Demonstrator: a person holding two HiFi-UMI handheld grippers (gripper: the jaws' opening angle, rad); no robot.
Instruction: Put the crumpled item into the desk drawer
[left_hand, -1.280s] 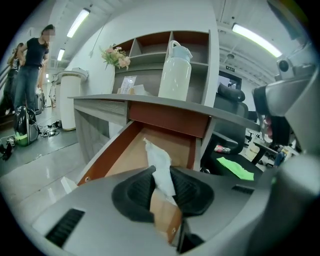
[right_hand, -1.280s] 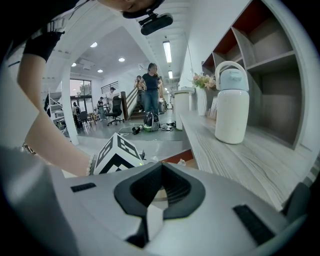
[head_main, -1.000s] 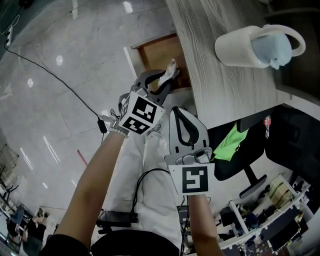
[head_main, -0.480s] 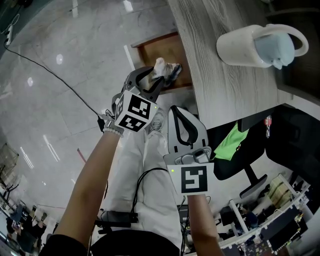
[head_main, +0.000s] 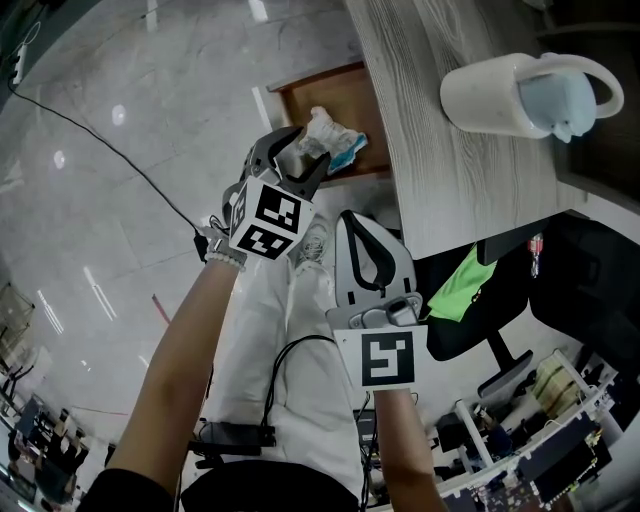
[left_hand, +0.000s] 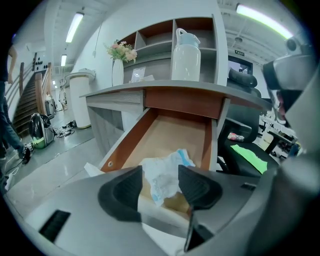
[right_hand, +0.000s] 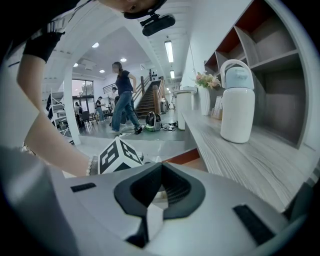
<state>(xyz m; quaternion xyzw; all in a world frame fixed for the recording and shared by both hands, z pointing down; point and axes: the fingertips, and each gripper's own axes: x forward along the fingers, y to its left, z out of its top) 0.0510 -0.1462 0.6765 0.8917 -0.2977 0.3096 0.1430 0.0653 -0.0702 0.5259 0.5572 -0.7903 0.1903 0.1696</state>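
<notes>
L claw (left_hand: 160, 181): jaws opening, now wide; pads clear of crumpled item (left_hand: 166, 171), which shows btwn them and appears to rest inside desk drawer (left_hand: 172, 131). R claw (right_hand: 159, 167): jaws together, empty, idle alongside. Step: release, item prob. deposited. Next move calls for lifting L claw clear w/o snagging item. Drawer stands open under desk (head_main: 440, 150); closing may follow.

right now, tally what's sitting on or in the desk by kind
crumpled white-and-blue item, in the open wooden drawer: 1
tall white jug with handle: 1
white vase of pink flowers: 1
small pale object beside the vase, unclear: 1
total: 4
</notes>
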